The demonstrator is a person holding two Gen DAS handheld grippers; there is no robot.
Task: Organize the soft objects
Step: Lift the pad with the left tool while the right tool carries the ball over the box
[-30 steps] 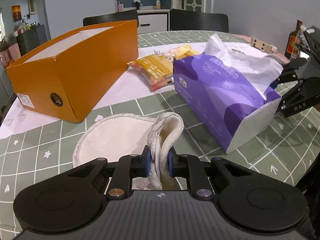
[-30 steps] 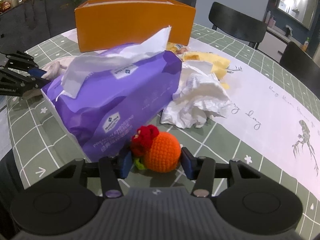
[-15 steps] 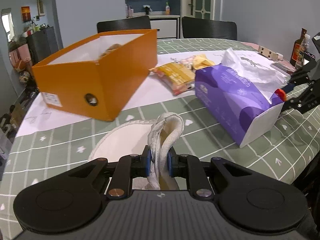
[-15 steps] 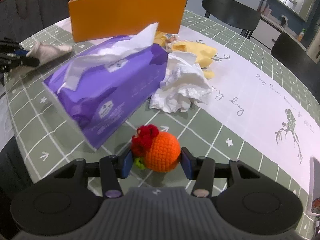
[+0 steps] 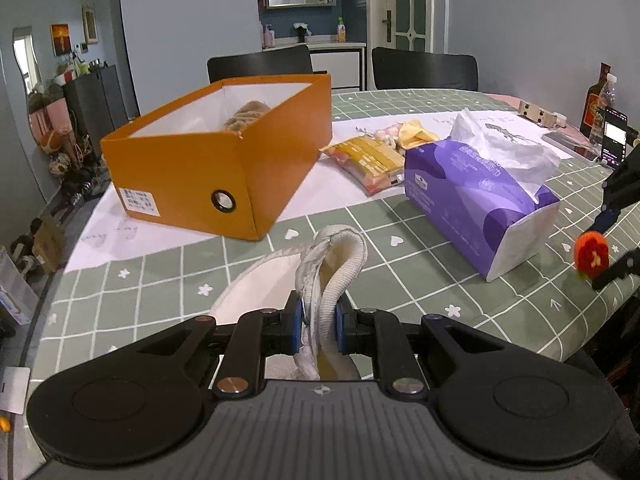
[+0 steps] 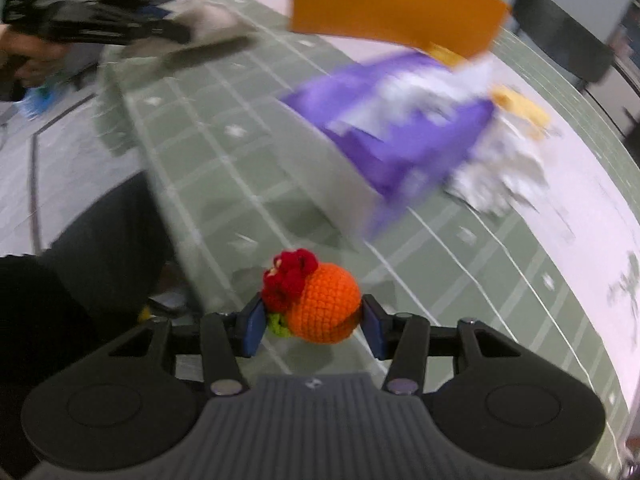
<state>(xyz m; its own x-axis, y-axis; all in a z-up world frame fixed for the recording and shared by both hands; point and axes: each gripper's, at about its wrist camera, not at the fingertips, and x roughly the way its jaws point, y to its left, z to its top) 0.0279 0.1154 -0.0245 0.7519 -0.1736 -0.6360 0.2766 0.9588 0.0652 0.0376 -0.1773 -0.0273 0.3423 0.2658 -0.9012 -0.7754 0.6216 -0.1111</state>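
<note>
My left gripper (image 5: 318, 322) is shut on the folded edge of a round white cloth pad (image 5: 332, 256) and holds it above the green checked table (image 5: 400, 216). An orange box (image 5: 224, 160) stands open at the far left with a knitted item inside. My right gripper (image 6: 314, 320) is shut on an orange crocheted ball with a red flower (image 6: 320, 304), lifted above the table edge; it also shows at the right of the left wrist view (image 5: 591, 255). The right wrist view is motion-blurred.
A purple tissue pack (image 5: 476, 192) lies right of the box, with snack packets (image 5: 368, 160) behind it and crumpled tissue (image 6: 496, 176) beside it. Bottles (image 5: 598, 104) and a phone stand at the far right. Black chairs (image 5: 424, 68) sit behind the table.
Both grippers have risen and pulled back from the table with their loads. The right gripper has swung sharply, blurring its view. The box interior now shows.
</note>
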